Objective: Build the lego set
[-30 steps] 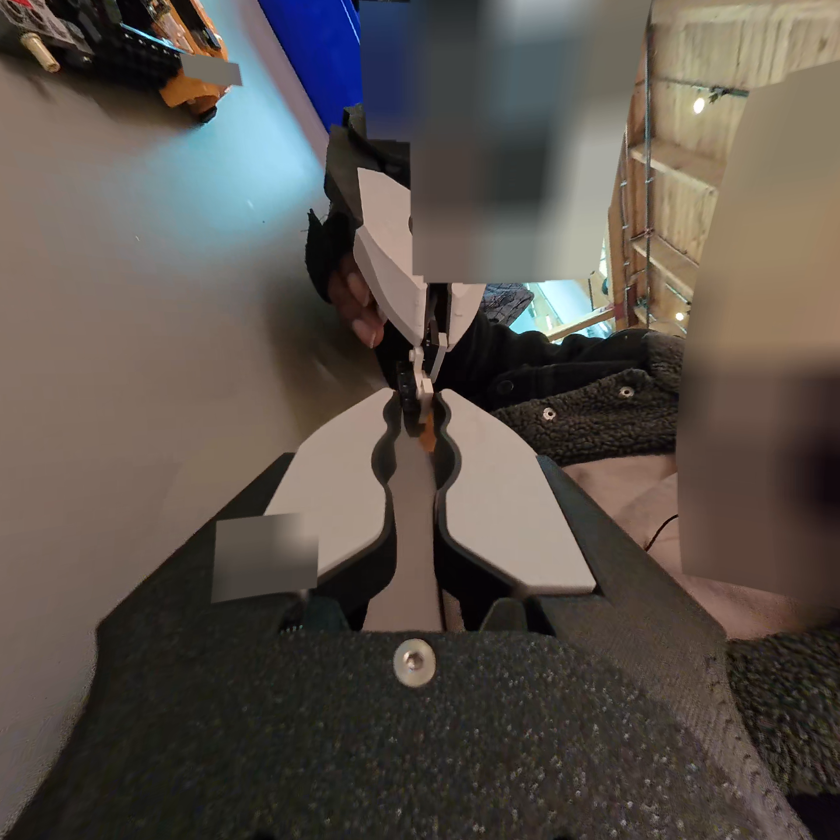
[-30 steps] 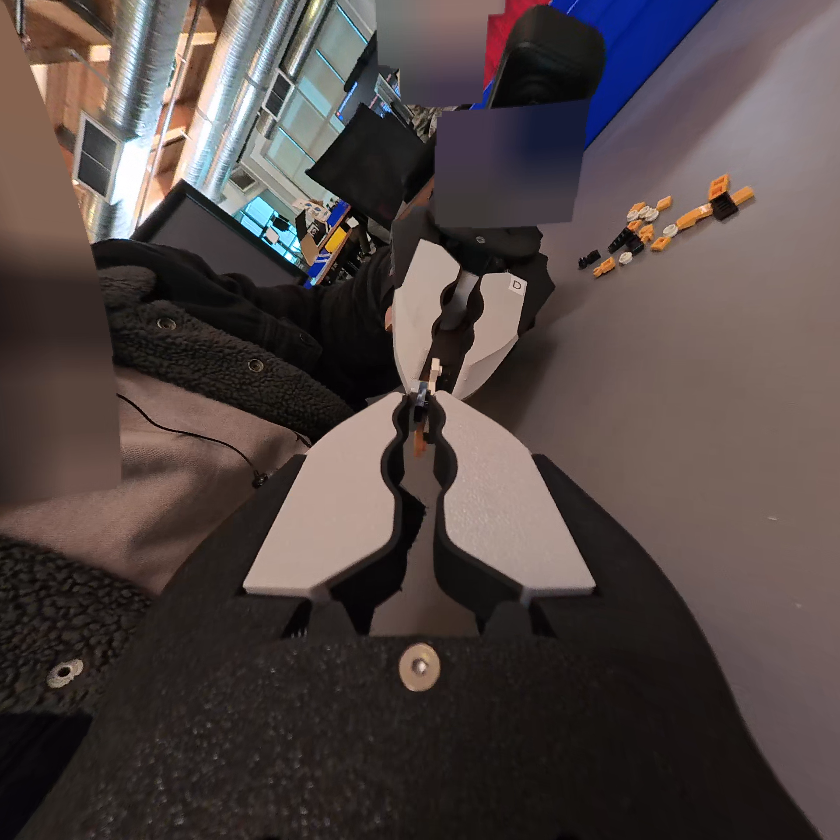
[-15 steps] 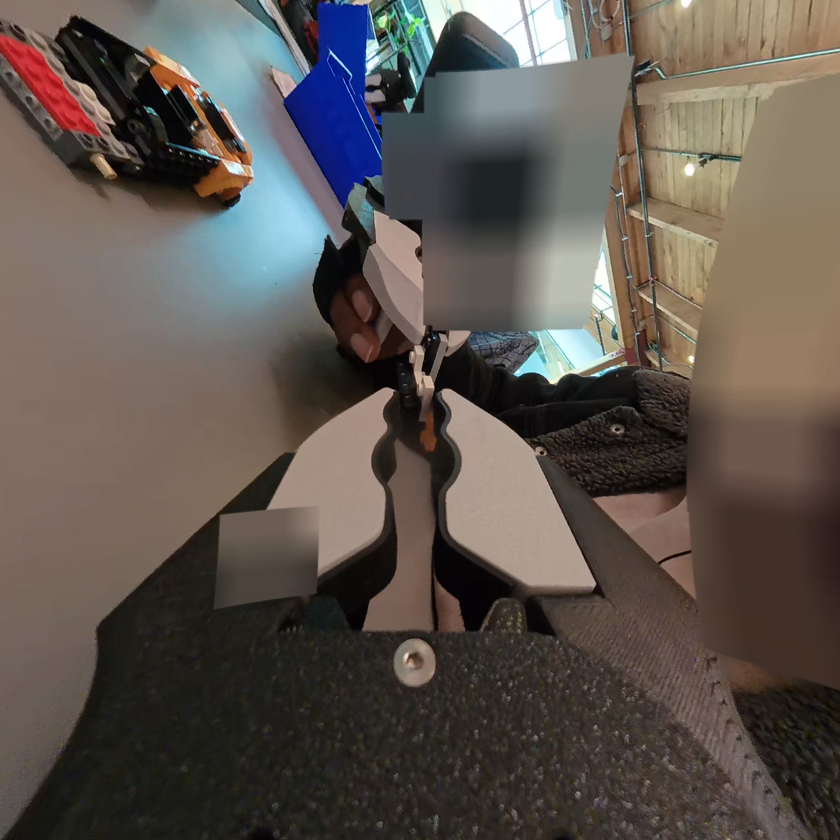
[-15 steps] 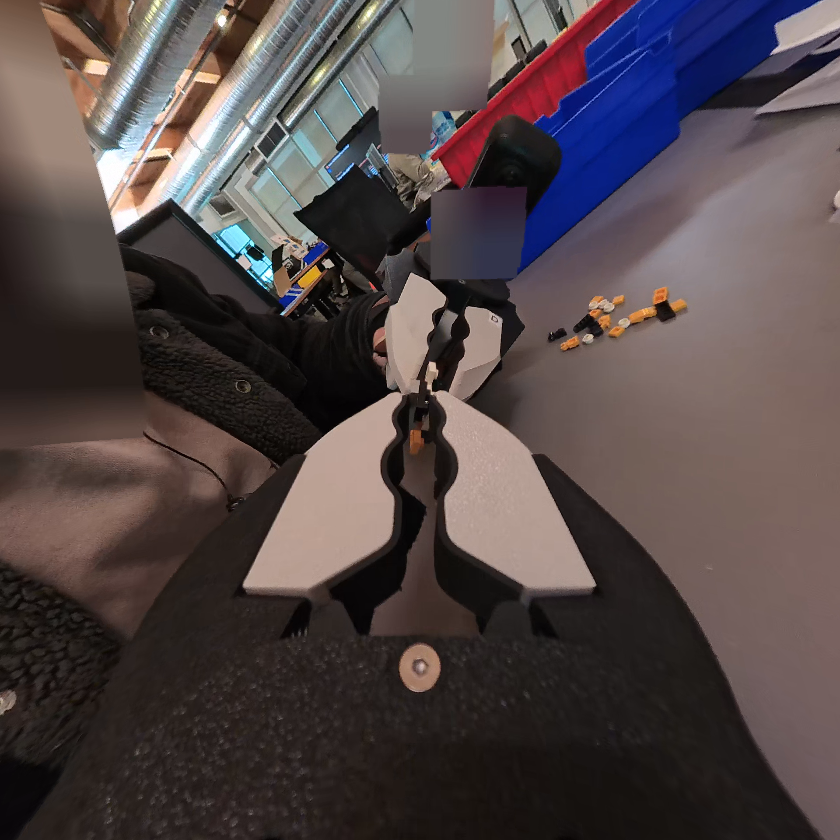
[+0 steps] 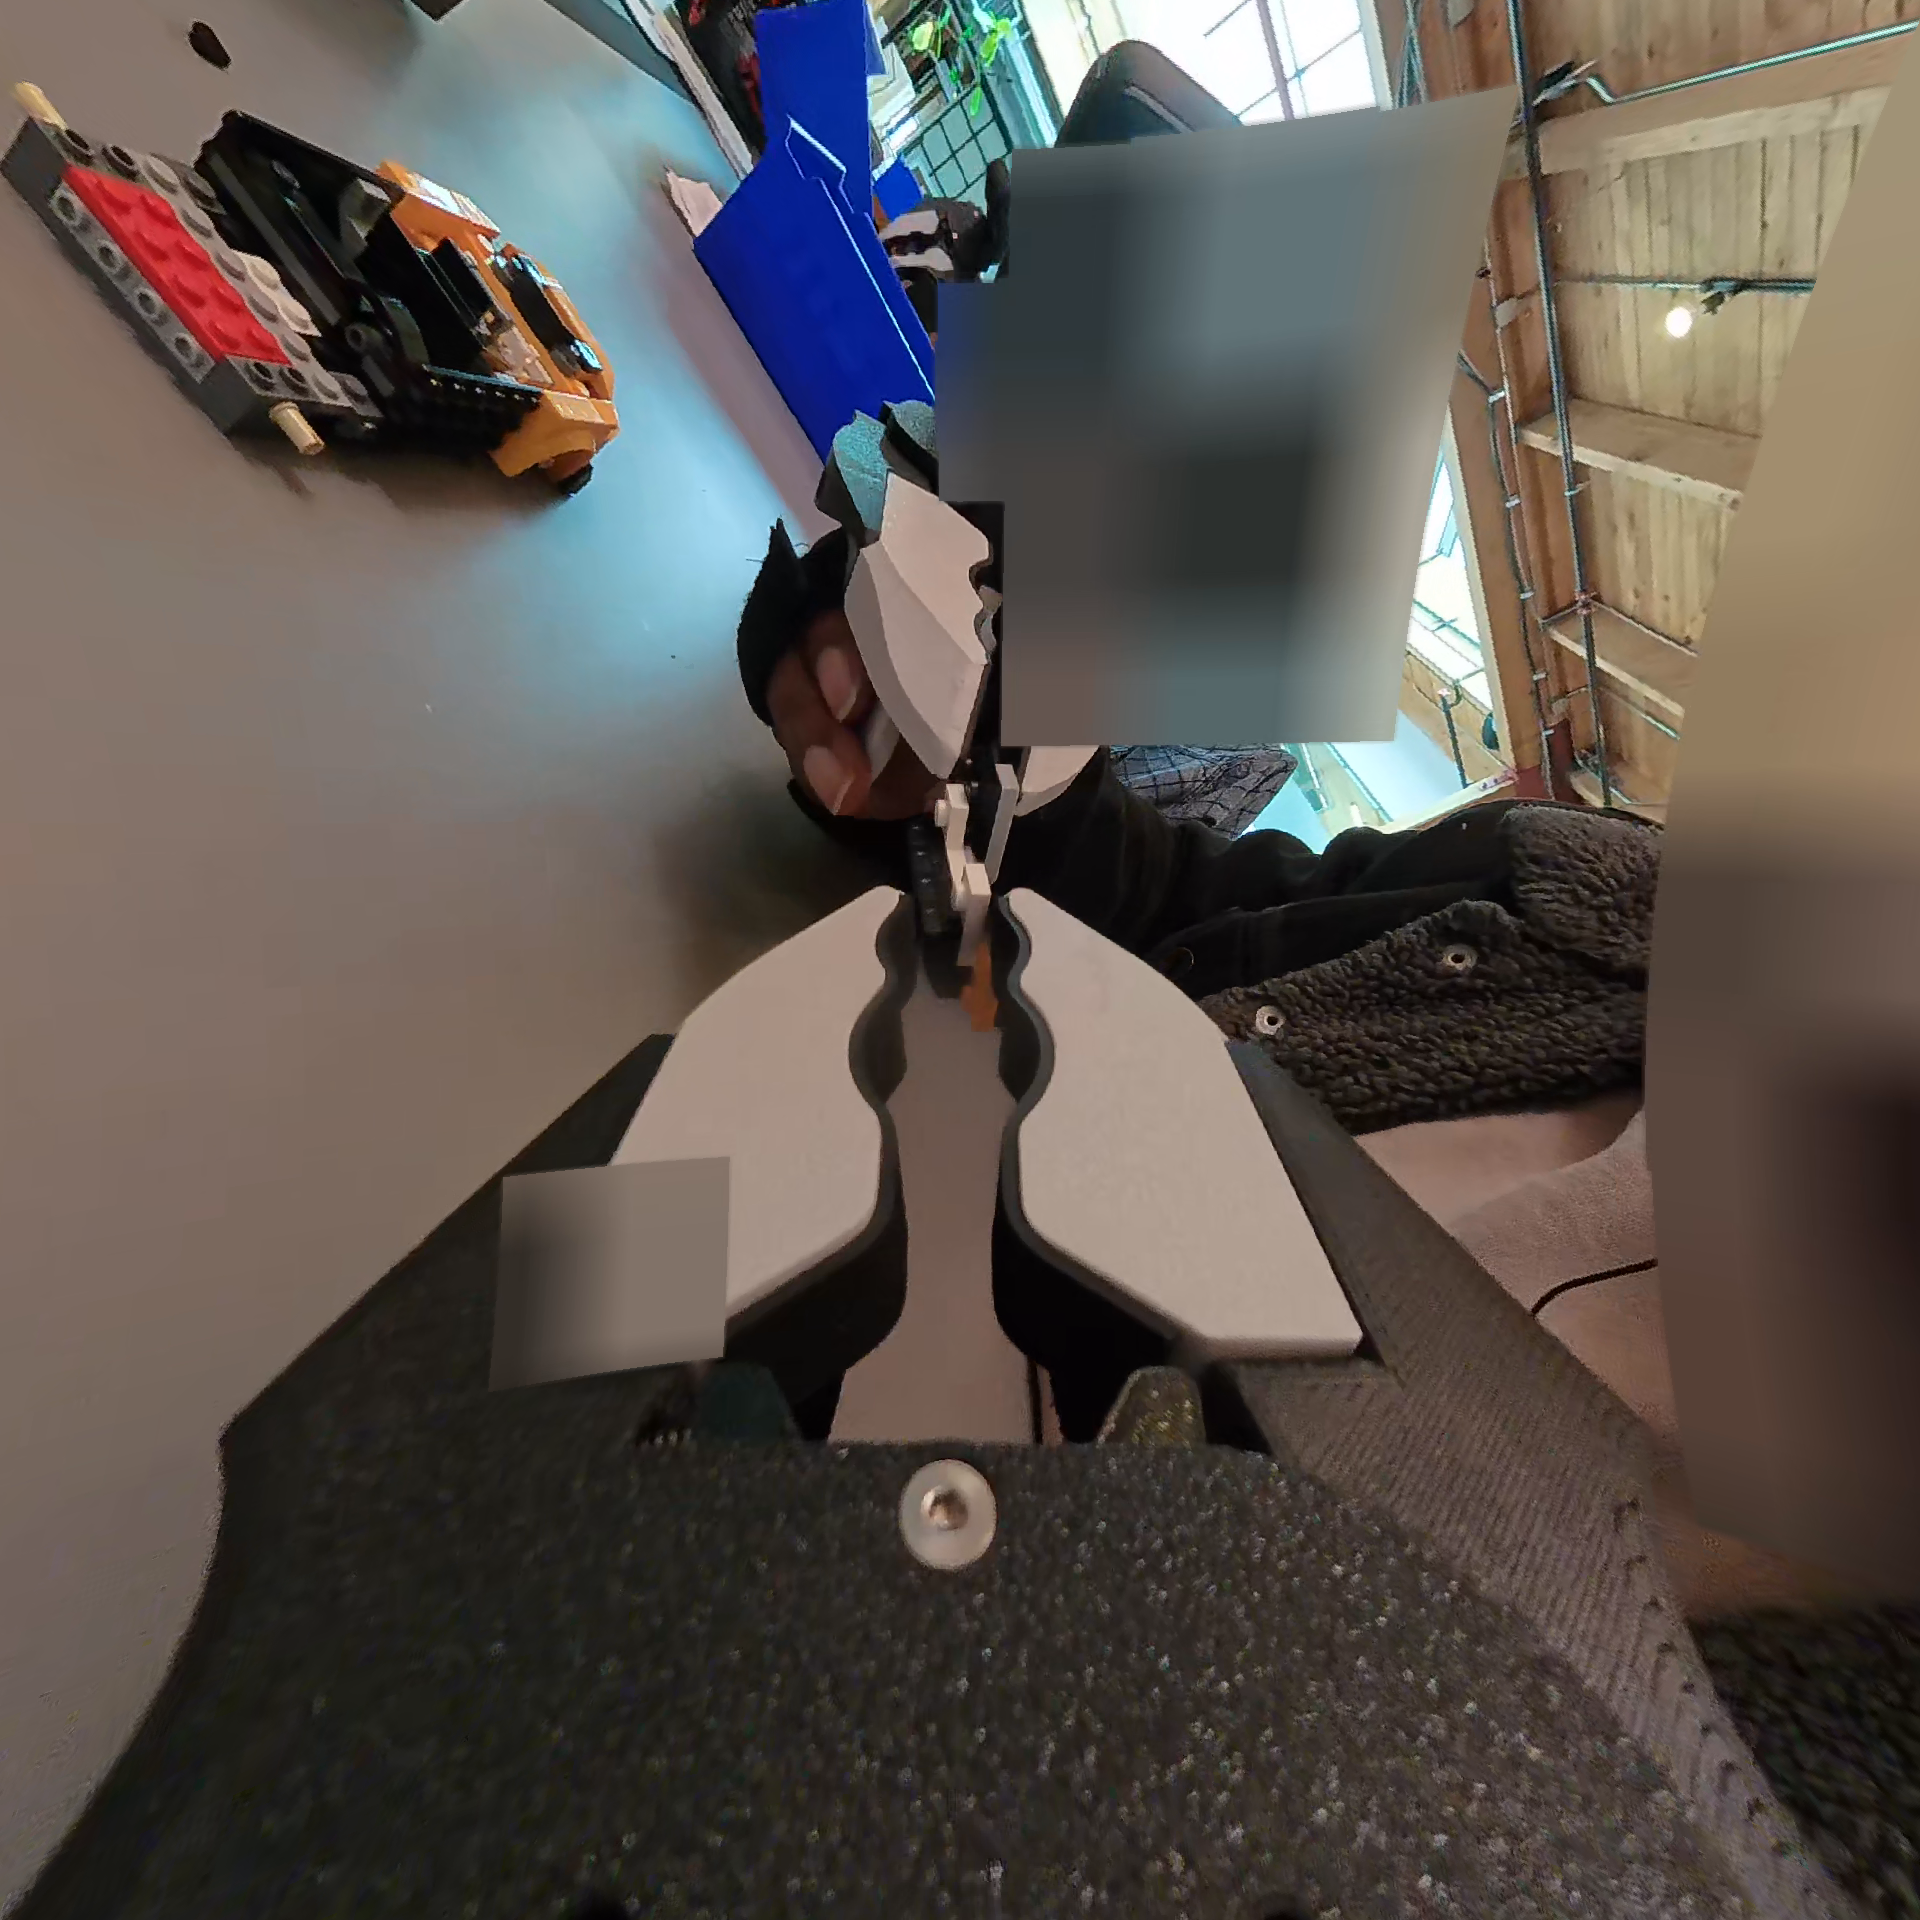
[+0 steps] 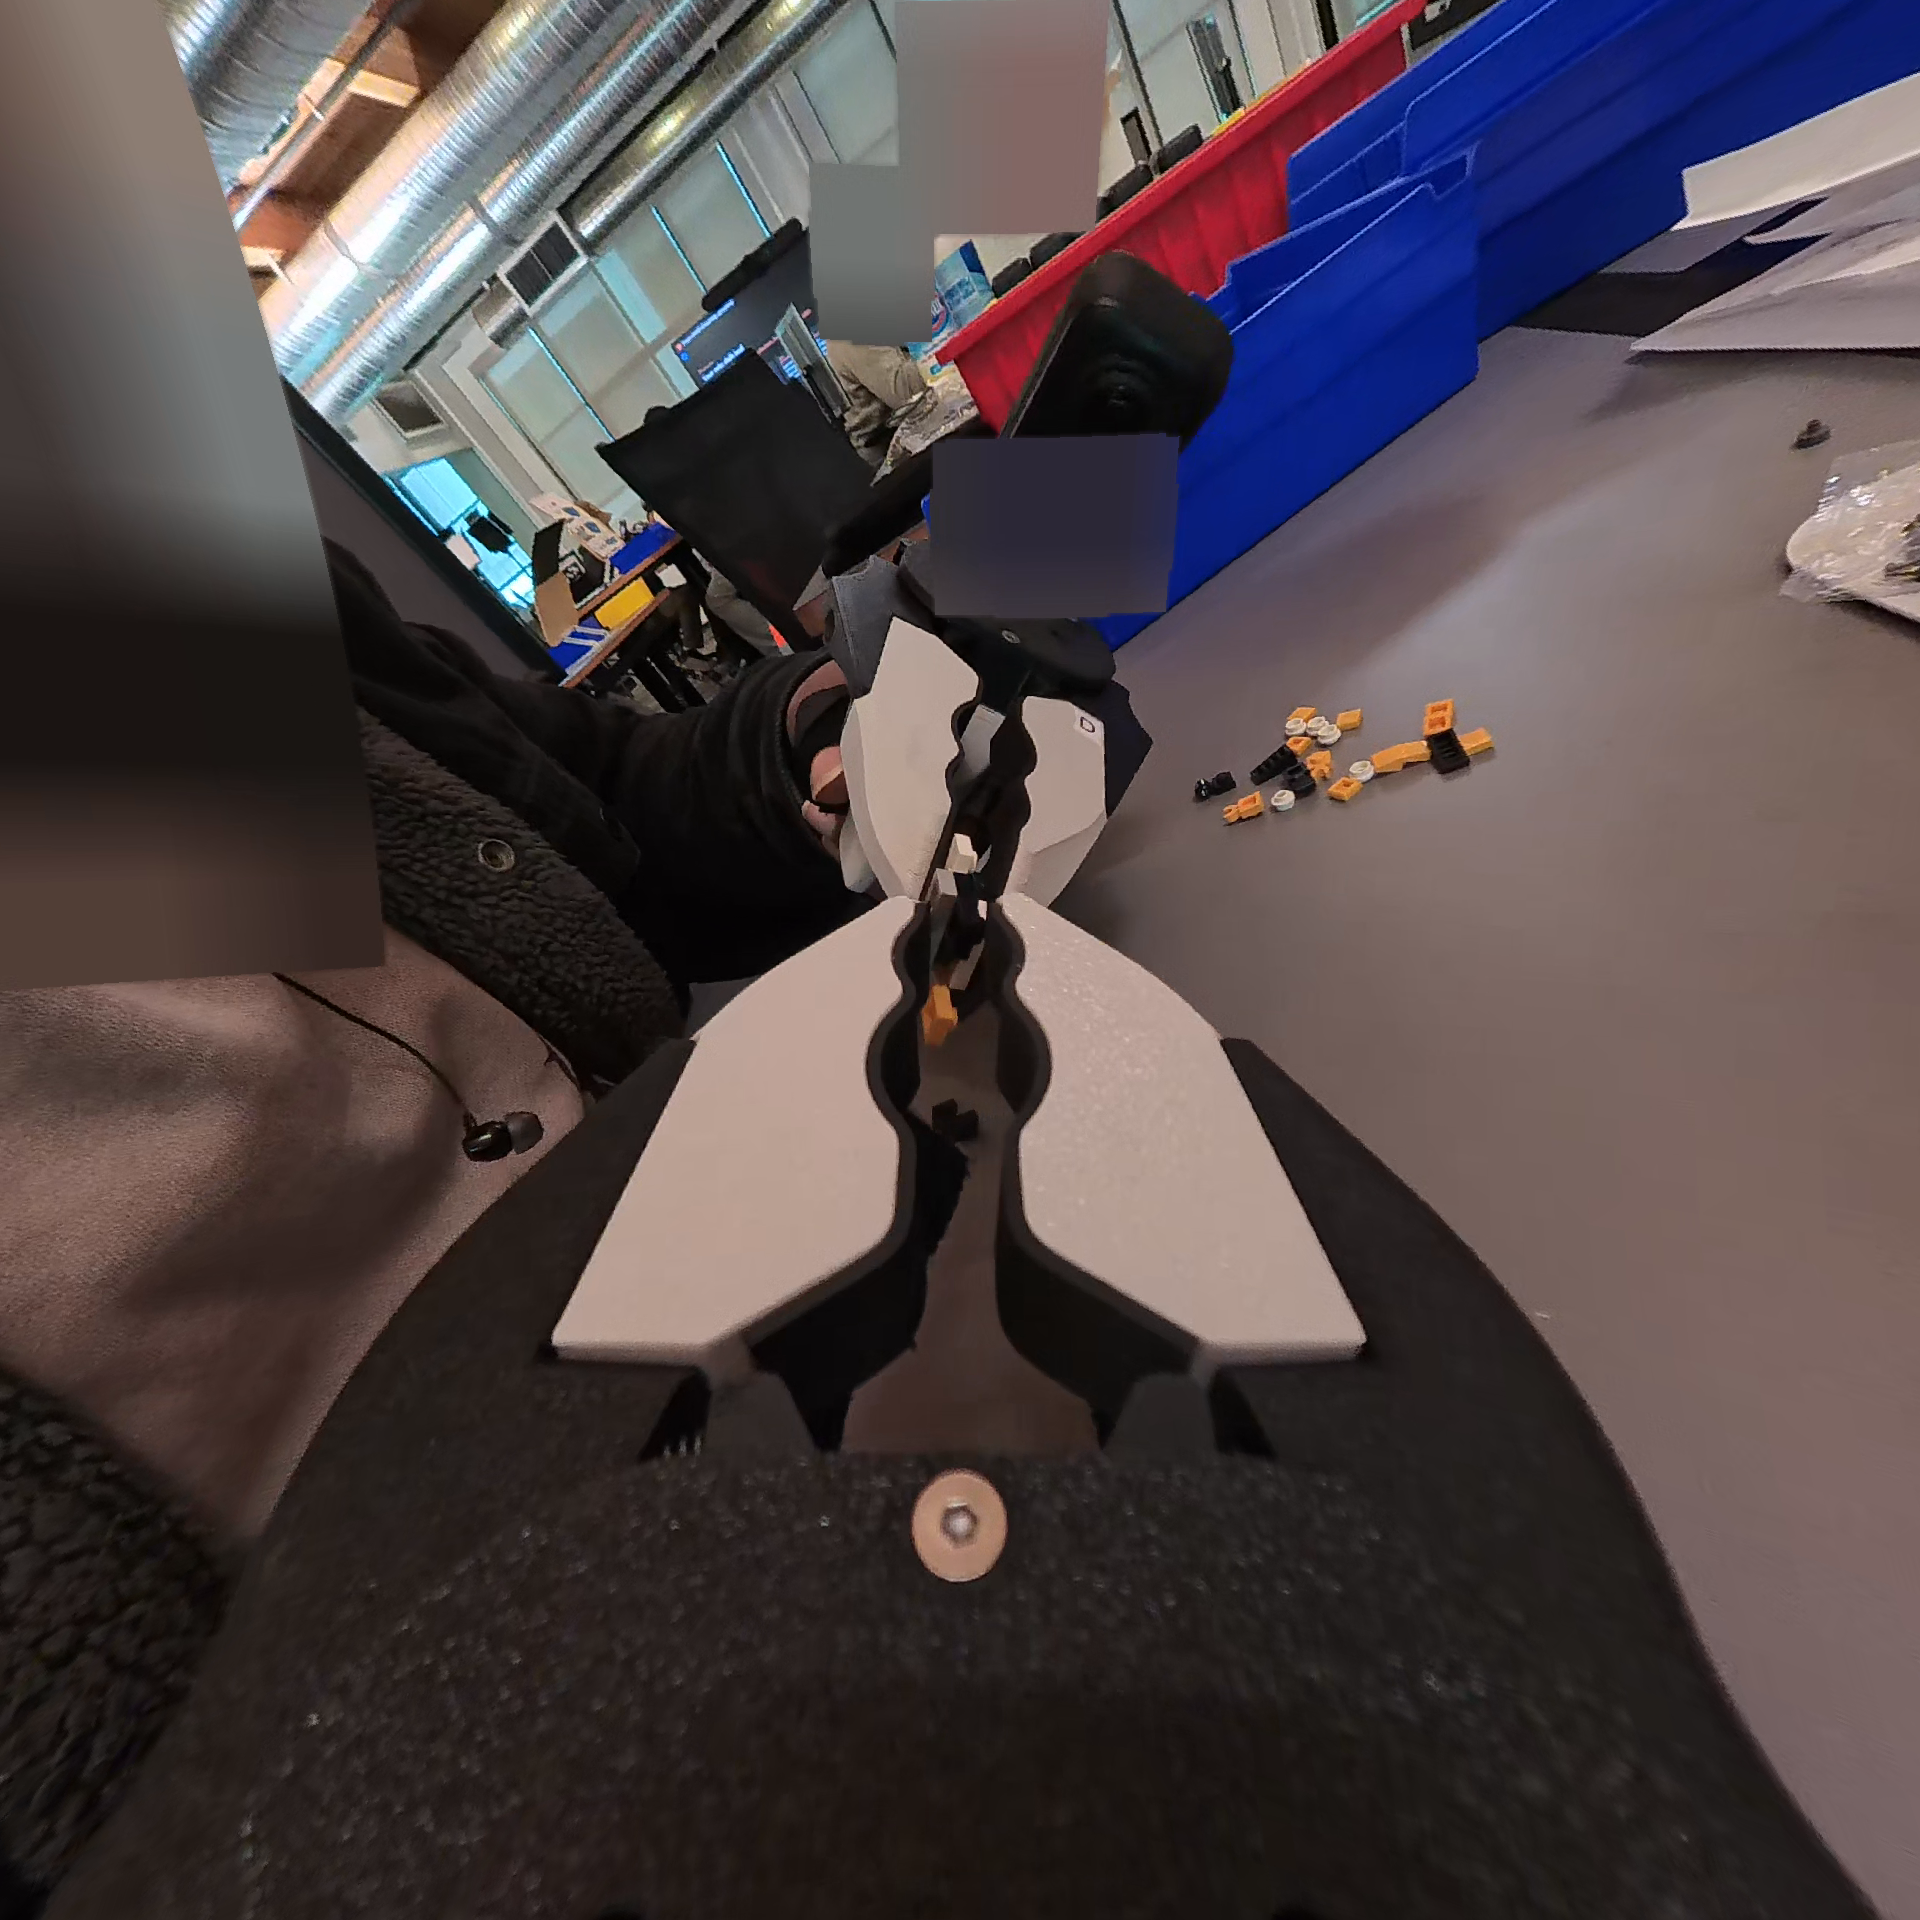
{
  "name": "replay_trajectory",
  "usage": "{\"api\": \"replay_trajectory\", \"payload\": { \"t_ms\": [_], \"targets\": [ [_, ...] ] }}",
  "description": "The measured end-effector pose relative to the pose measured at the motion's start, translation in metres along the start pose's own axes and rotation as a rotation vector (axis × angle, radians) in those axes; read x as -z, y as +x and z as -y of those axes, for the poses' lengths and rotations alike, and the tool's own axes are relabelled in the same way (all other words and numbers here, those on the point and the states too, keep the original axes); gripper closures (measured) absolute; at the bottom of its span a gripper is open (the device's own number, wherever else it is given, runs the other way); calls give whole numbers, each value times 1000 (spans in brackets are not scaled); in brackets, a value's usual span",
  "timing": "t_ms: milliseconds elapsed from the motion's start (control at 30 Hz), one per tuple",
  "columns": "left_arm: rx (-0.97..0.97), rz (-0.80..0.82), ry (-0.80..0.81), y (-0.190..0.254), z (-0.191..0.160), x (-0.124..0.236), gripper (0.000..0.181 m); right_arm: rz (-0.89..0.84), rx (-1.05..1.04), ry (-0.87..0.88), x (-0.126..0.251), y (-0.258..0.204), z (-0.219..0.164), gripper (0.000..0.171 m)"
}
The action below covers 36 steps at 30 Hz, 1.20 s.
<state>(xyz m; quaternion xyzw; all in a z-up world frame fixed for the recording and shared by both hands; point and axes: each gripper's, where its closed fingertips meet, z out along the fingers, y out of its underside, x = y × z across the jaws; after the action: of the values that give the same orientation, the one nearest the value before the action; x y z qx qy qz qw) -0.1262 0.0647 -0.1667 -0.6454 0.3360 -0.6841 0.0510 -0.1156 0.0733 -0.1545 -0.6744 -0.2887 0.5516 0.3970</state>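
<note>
- In the left wrist view, at ten o'clock, a partly built lego vehicle (image 5: pixel 312 301) sits on the grey table (image 5: pixel 364 779): grey frame, red plate, black and orange body.
- At twelve o'clock in that view a blue bin (image 5: pixel 821 281) stands on the table, well apart from the vehicle.
- The left gripper (image 5: pixel 956 925) holds its jaws nearly closed, pinching a small lego assembly (image 5: pixel 961 914) of black, white and orange pieces at the fingertips.
- Straight ahead of it, at twelve o'clock, the right gripper (image 5: pixel 982 774) meets the same assembly tip to tip from the far side, a person's hand (image 5: pixel 831 717) wrapped round its grip.
- At three o'clock lies a dark fleece jacket (image 5: pixel 1434 997) with metal snaps.
- In the right wrist view, the jacket (image 6: pixel 499 904) fills nine o'clock.
- The right gripper (image 6: pixel 956 925) also has its jaws narrowed on the assembly (image 6: pixel 951 966); an orange piece shows in the gap.
- The left gripper (image 6: pixel 971 862) faces it at twelve o'clock, jaws closed on the assembly's far end.
- At two o'clock a scatter of loose bricks (image 6: pixel 1351 764), orange, black and white, lies on the table (image 6: pixel 1507 1039).
- Blue bins (image 6: pixel 1403 312) line the far edge at one o'clock; a clear plastic bag (image 6: pixel 1860 530) lies at three o'clock.
</note>
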Motion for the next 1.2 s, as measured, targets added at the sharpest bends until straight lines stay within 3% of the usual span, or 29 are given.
{"api": "replay_trajectory", "payload": {
  "t_ms": [300,800,1200],
  "targets": [
    [-63,2,-7,6,0,0,168,20,9,28,0,-4,4,161],
    [62,-71,68,1,8,5,168,-71,-51,76,-3,6,12,162],
    [47,-67,84,1,11,6,168,-82,-77,89,-2,8,14,162]
  ]
}}
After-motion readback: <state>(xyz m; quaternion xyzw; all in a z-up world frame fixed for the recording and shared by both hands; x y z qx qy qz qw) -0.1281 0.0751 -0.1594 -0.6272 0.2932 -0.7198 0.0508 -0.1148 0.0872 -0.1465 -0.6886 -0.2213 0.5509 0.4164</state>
